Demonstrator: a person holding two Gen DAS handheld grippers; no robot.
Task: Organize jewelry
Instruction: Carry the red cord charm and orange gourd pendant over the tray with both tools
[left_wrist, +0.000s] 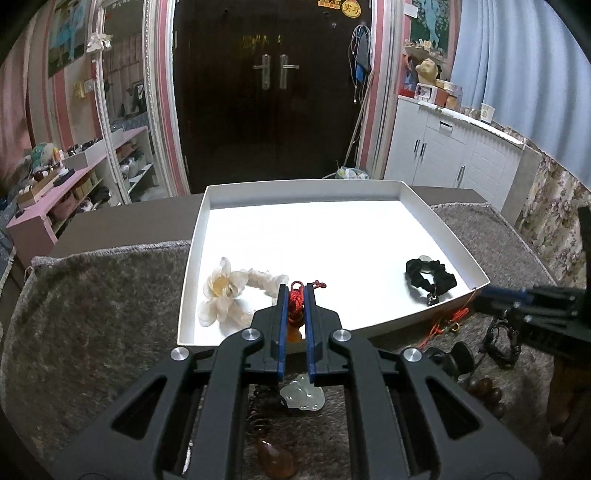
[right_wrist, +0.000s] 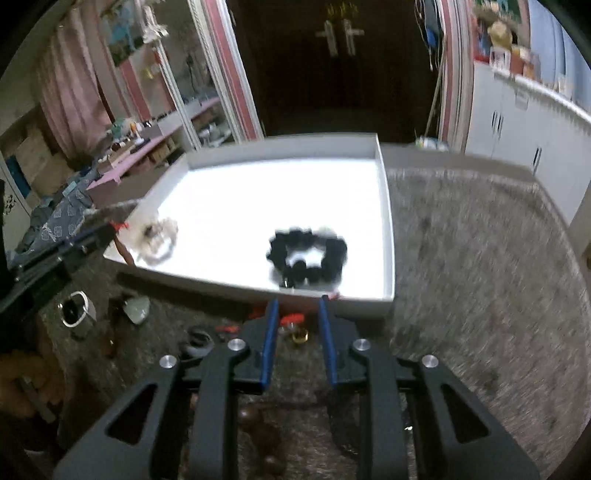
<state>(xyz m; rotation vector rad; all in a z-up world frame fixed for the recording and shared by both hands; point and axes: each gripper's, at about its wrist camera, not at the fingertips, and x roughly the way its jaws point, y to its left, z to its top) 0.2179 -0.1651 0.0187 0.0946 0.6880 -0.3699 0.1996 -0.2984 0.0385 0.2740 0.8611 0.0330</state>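
Left claw (left_wrist: 296, 295), pressed together, pinches a red knotted cord (left_wrist: 295, 304) above the near edge of the white tray (left_wrist: 424, 199), angled downward. Right claw (right_wrist: 297, 306), spread and empty, points down over loose pieces on the grey mat (right_wrist: 480, 258) just short of that edge. Inside, a white flower band (left_wrist: 225, 291) occupies the near-left corner and a black scrunchie (left_wrist: 430, 277) the near-right; the far half lies open.

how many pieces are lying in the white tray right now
2: a white flower scrunchie at the near left of the white tray, and a black scrunchie near its right wall. Anything behind the left gripper may be hidden.
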